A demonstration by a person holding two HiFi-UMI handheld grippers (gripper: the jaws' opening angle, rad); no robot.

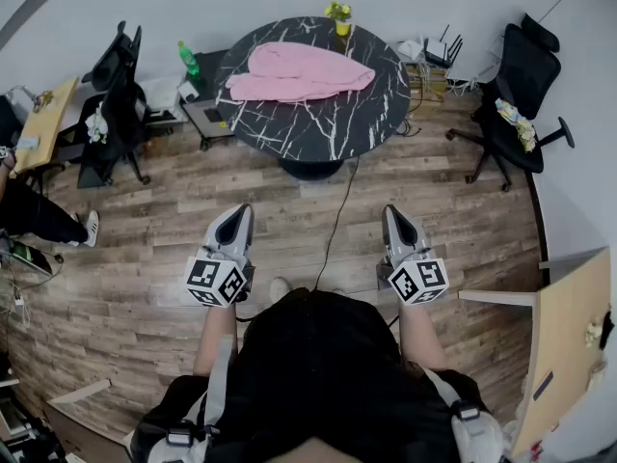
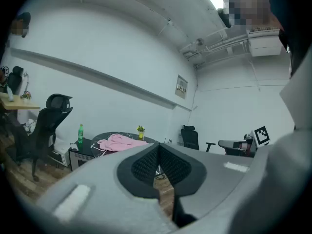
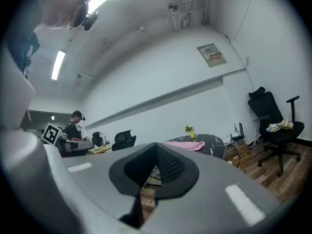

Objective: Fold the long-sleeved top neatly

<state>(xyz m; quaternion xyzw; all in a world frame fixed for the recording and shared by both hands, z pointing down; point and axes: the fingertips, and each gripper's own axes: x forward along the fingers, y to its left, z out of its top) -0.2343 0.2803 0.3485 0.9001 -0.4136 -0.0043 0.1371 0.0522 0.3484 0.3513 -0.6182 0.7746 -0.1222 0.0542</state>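
Head view: left gripper (image 1: 241, 212) & right gripper (image 1: 392, 212) both closed, nothing held, well apart from pink top (image 1: 299, 72).

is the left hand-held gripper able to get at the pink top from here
Probably not yet: the left hand-held gripper, shut, is held over the floor, well short of the round table where the pink top lies. Nothing tall stands between them, so a step forward should do.

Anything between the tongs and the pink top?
Nothing visible. The left tongs and right tongs hang shut and empty over open wood floor, short of the round table where the pink top lies. Only a thin cable runs along the floor between them.
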